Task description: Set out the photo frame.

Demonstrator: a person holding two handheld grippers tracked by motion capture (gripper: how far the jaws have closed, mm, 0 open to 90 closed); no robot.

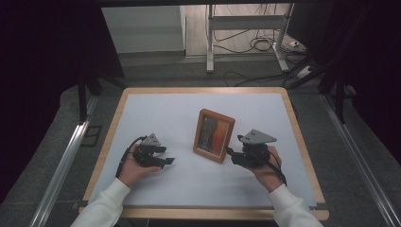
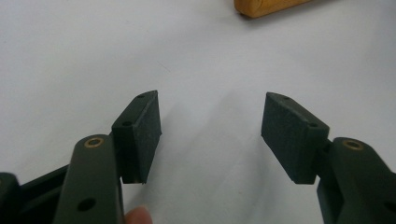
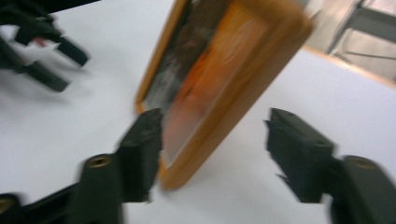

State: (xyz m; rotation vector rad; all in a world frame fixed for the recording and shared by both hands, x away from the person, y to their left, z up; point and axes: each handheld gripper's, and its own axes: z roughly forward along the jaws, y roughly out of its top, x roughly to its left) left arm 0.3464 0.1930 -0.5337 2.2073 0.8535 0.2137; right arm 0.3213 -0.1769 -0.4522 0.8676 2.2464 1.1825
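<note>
A wooden picture frame (image 1: 214, 135) with an orange and dark picture stands upright, leaning back, at the middle of the white mat (image 1: 189, 189). My right gripper (image 1: 231, 155) is at the frame's lower right corner. In the right gripper view it is open (image 3: 215, 129), its jaws either side of the frame's (image 3: 219, 79) near corner, with a gap at the right pad (image 3: 294, 144). My left gripper (image 1: 166, 159) rests left of the frame, open (image 2: 211, 123) over bare mat with nothing between the pads. A corner of the frame (image 2: 266, 6) shows at the top of the left gripper view.
The mat lies on a table with a wooden rim (image 1: 298, 127). Beyond the far edge are metal stand legs (image 1: 210, 42) and cables on the floor (image 1: 260, 45). Aluminium rails (image 1: 66, 161) run along both sides. The left gripper (image 3: 46, 60) appears far off in the right gripper view.
</note>
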